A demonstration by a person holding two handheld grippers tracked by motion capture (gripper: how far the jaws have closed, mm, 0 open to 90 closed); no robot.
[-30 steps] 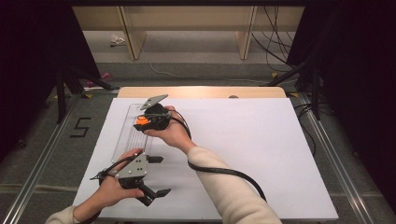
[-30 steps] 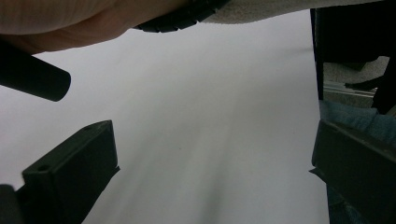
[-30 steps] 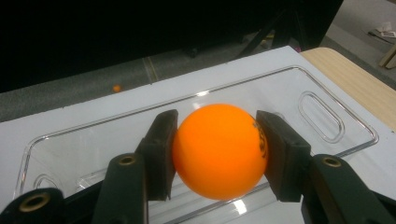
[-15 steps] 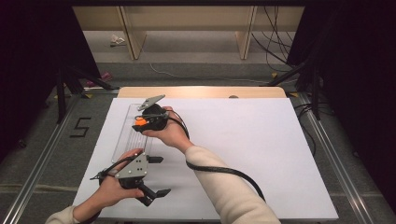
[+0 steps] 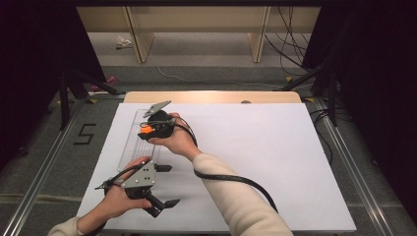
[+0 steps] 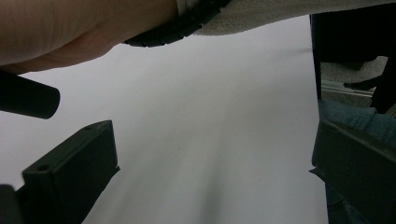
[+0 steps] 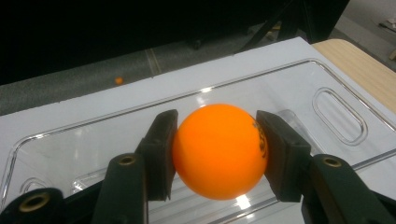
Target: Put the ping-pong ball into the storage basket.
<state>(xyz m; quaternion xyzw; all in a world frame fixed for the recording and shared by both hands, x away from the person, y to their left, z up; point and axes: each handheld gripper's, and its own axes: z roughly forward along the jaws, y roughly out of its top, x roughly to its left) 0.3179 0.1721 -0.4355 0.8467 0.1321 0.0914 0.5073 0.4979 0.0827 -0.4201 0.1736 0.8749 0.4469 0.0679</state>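
Inside the clear tray the floor lay bare below my right gripper, which was clamped on the orange ball, so the drop was unobstructed. Right of the tray, the white sheet lay wide open. At the tray's near end, my left gripper and crossing right forearm blocked passage.
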